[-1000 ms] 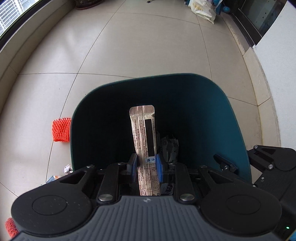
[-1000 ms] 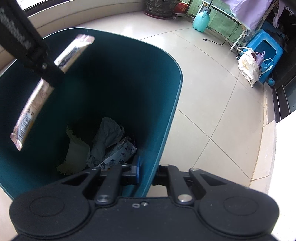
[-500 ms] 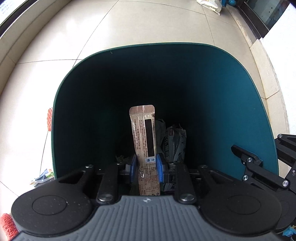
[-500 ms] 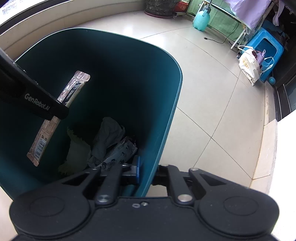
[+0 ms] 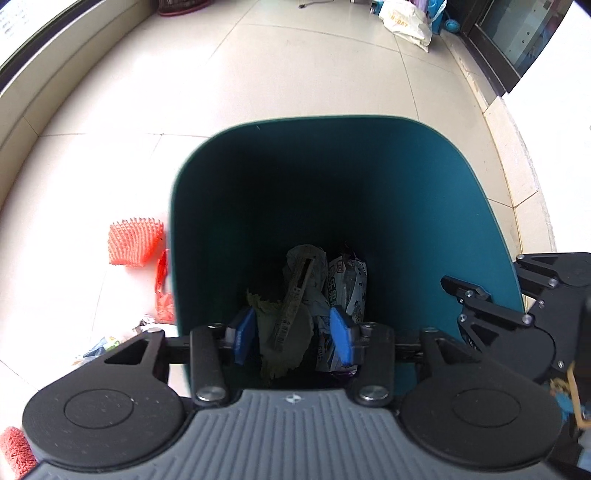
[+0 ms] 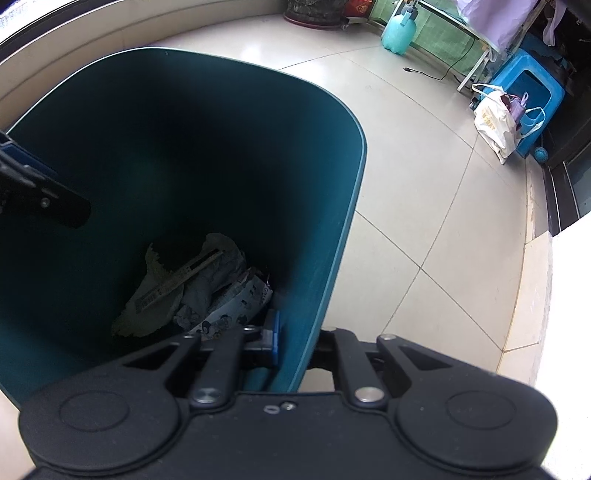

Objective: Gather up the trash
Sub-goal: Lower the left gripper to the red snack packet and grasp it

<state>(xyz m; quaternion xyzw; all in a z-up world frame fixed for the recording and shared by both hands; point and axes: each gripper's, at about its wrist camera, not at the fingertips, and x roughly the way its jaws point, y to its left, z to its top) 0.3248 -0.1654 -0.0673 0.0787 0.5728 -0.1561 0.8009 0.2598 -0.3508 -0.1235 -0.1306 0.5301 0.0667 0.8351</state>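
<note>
Released: left hand-held gripper (image 5: 291, 334) now spread empty above the teal trash bin (image 5: 424, 192), stick wrapper (image 5: 293, 301) lying inside on the trash pile, right hand-held gripper (image 6: 295, 341) clamped on the rim to steady it, red foam net (image 5: 135, 242) on floor beside.

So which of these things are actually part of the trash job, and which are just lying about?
Part of the job:
- teal bin, gripped by right gripper
- long wrapper, lying inside it
- open left gripper
- orange foam net, on the floor beside it

Just lying about:
- white tote bag
- blue stool
- spray bottle
</note>
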